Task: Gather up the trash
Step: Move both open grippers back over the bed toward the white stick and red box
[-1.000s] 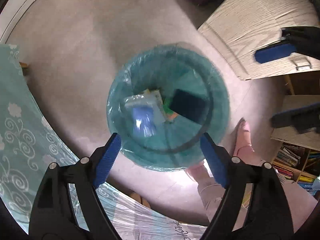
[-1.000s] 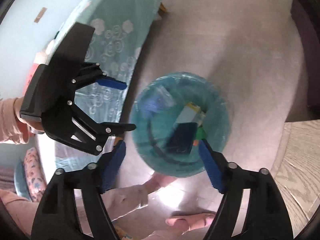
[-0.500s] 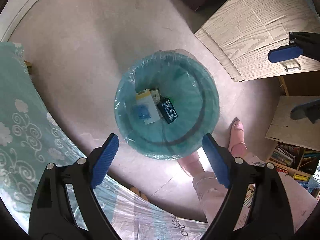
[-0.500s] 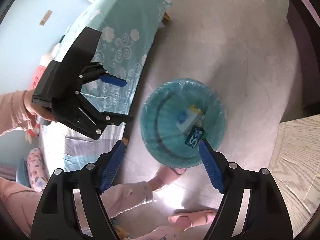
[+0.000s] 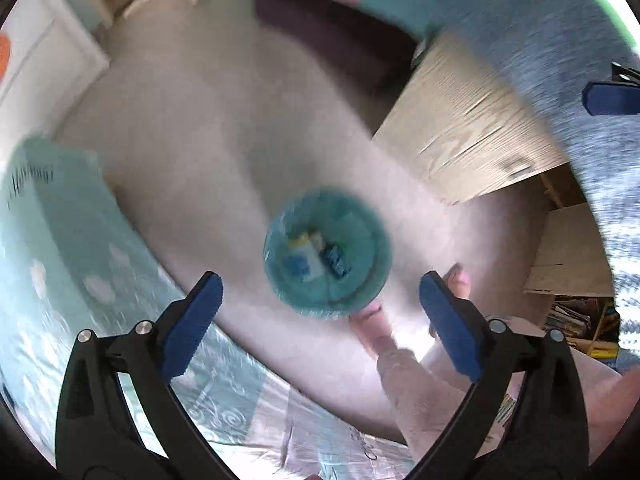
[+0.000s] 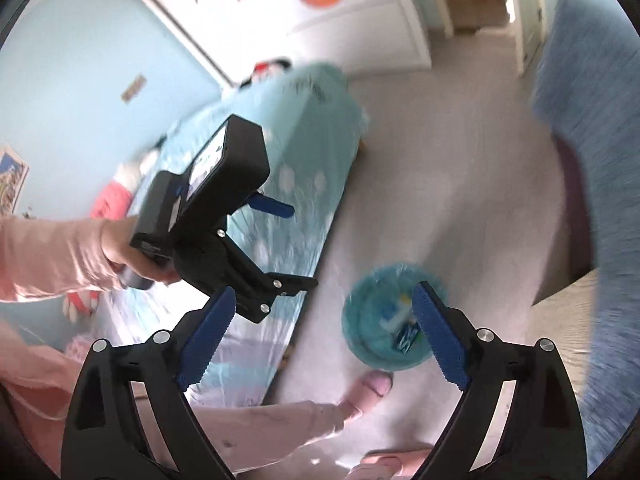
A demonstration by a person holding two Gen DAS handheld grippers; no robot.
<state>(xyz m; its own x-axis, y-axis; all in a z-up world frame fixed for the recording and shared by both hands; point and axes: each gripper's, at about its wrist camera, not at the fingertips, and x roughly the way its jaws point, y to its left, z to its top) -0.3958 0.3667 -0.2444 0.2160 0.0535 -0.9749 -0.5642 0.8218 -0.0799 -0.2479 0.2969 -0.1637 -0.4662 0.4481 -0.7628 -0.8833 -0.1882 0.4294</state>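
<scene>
Both mine empty: left gripper [image 5: 320, 320] and right gripper [image 6: 320, 332], jaws opening, nothing between. Round teal bag-lined bin [image 5: 327, 254] stands mid-floor [image 5: 192, 128]; small cartons [image 5: 308, 262] lie inside. Drop looks done. Next: find remaining trash.
</scene>
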